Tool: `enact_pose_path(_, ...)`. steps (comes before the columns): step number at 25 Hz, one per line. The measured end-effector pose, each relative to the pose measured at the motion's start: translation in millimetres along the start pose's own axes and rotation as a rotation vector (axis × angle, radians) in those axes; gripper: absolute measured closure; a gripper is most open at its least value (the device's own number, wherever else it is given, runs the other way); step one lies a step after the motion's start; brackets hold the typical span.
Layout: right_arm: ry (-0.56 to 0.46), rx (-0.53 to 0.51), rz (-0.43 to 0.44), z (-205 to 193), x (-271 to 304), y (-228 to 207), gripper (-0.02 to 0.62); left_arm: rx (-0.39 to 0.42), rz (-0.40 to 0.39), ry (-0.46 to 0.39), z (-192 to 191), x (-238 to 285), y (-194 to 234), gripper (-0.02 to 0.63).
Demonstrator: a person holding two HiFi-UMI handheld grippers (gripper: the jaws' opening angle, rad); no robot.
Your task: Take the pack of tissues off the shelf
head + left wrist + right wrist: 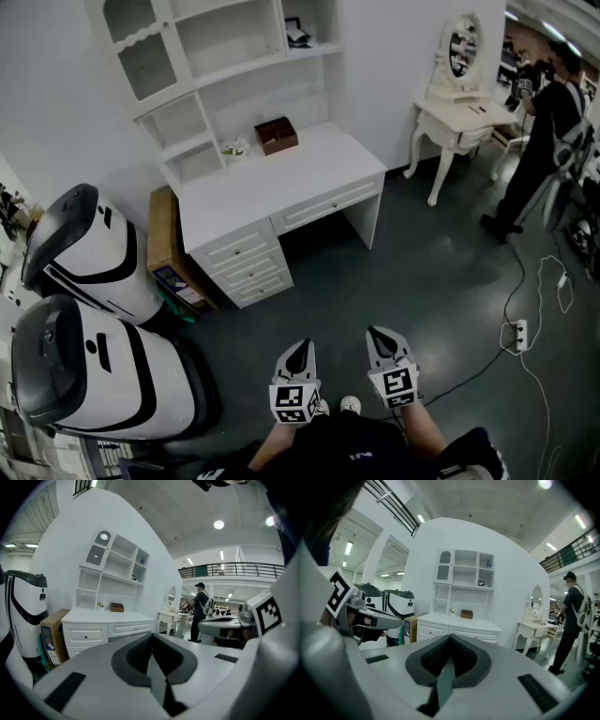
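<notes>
- Nearest me, at the bottom centre of the head view, my left hand-held gripper point(299, 347) and right hand-held gripper point(379, 334) are side by side over the dark floor point(422, 272).
- Both are clenched with nothing between the jaws, as the left gripper view point(152, 637) and the right gripper view point(451, 637) show.
- Well apart from both, at the upper centre, the white table point(281, 183) carries a brown box point(276, 135) and a small plant point(233, 146).
- The shelf point(464, 581) rises from the back of the table.
- Its right-hand compartments hold a small blue thing point(488, 564) at the top and a dark thing point(481, 583) below it. Which one is the pack of tissues I cannot tell.
- Two white machines point(89, 248) fill the left edge, with a cardboard box point(164, 234) between them and the table.
- A person point(539, 141) stands by a dressing table point(459, 112) at the upper right.
</notes>
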State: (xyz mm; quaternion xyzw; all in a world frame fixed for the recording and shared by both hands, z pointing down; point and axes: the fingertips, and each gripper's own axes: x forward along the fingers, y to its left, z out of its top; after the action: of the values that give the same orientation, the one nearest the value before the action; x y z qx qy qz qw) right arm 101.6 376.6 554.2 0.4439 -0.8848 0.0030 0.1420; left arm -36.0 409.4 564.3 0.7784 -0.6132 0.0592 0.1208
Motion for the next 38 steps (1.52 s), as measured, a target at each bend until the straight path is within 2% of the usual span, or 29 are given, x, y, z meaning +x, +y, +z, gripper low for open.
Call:
enact_pose_path(6,0.002,-0.007,-0.001,-1,-4,9,0.588,0.007,-0.026,-0.012,0,-2,-5,0.603)
enact_pose_path(9,0.003,0.044,-0.021,-4,-3,5,0.584,0.001,-0.052,-0.021,1,0,-7,0.598)
enact_pose_path(10,0.005,0.058,-0.014,-5,-1,5,0.546,-0.007,-0.062,-0.019,1,1,-7,0.553)
enact_pose_path(11,0.009,0.066,0.001,-6,1,7,0.392,-0.017,-0.071,-0.013,0,2,-6,0.459)
enact_pose_path(12,0.01,0.07,0.018,-7,3,8,0.305,-0.026,-0.075,-0.005,-2,3,-4,0.366)
enact_pose_path(13,0.006,0.07,0.029,-7,5,10,0.264,-0.031,-0.075,0.004,-3,4,-2,0.312)
enact_pose_path(16,-0.004,0.084,0.031,-3,6,10,0.207,-0.037,-0.076,0.024,-8,4,4,0.269)
enact_pose_path(22,-0.006,0.104,-0.027,0,14,7,0.207,-0.053,-0.119,0.024,-2,8,13,0.262)
enact_pose_path(27,-0.013,0.114,-0.044,-1,27,21,0.212,-0.058,-0.157,0.017,-3,9,31,0.262)
enact_pose_path(31,-0.015,0.139,-0.058,-4,33,30,0.221,-0.055,-0.159,0.028,-8,11,41,0.264)
enact_pose_path(38,0.041,0.14,-0.054,-26,48,23,0.229,-0.062,-0.139,0.045,-15,28,47,0.264)
